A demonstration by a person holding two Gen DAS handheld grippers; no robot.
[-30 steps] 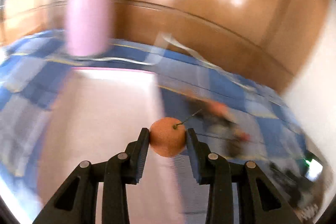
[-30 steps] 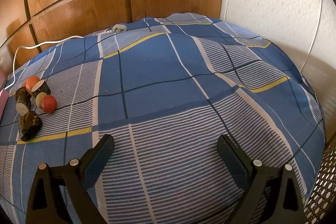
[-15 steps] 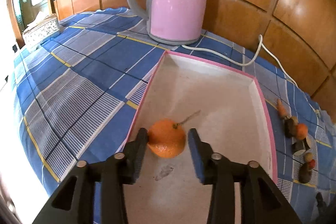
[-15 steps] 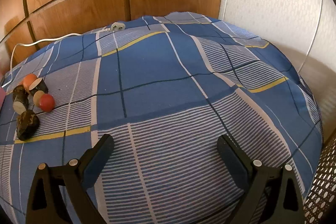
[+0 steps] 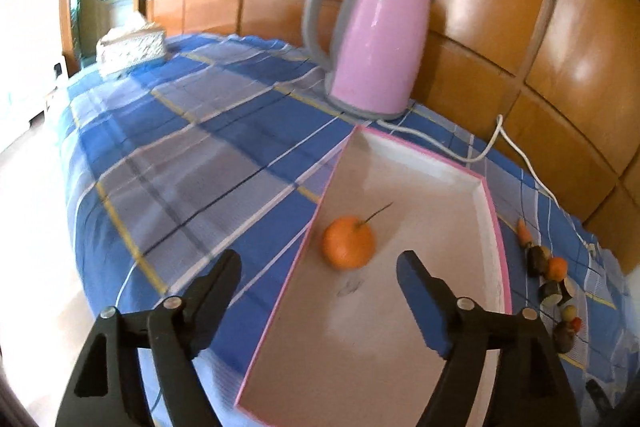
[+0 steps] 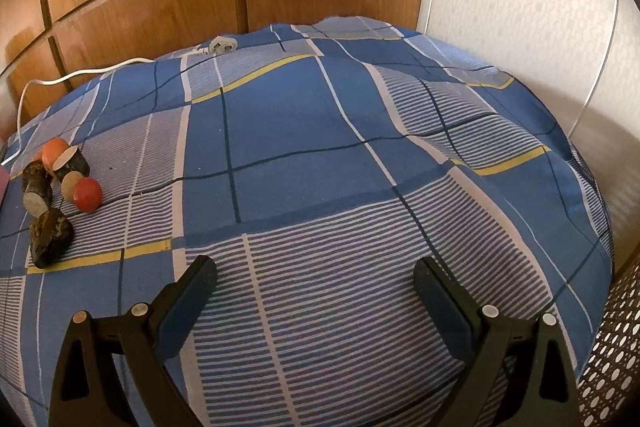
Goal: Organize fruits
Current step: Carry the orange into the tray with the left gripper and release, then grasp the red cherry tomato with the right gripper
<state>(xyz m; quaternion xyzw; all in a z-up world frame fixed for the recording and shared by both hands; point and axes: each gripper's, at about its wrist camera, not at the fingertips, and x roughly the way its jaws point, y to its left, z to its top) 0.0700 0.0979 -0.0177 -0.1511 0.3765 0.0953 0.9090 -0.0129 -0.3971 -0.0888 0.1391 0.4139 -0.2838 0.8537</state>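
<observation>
While the left gripper [image 5: 320, 277] is opening its jaws, the orange [image 5: 349, 242] is sitting free on the tray [image 5: 404, 311] floor, just ahead of the gap between the two fingers and touching neither pad. The left finger [image 5: 218, 279] is hanging over the blue checked cloth [image 5: 180, 167] outside the tray's pink left rim; the right finger [image 5: 420, 297] is hanging over the tray's pale floor. The orange, its thin stem pointing up and to the right, is lying close to the left rim. Far ahead of the left finger, a tissue box [image 5: 132, 47] is standing at the cloth's far edge. Ahead of the gap, beyond the tray's far end, a pink kettle [image 5: 376, 43] is standing upright against the wood panelling, its white cord [image 5: 516, 151] trailing rightward. To the right of the right finger, outside the tray, a row of small fruits [image 5: 554, 283] is lying on the cloth.

In the right wrist view, the right gripper [image 6: 316, 281] is holding its fingers spread wide above the striped cloth [image 6: 320, 187], with nothing between them. Ahead and well left of its left finger, the same fruits are lying together: a dark lump [image 6: 50, 235] nearest, a red ball [image 6: 87, 194], cut brown pieces, and an orange piece [image 6: 56, 151] farthest. The cord's plug [image 6: 222, 46] is resting at the cloth's far edge, ahead of the gap.
</observation>
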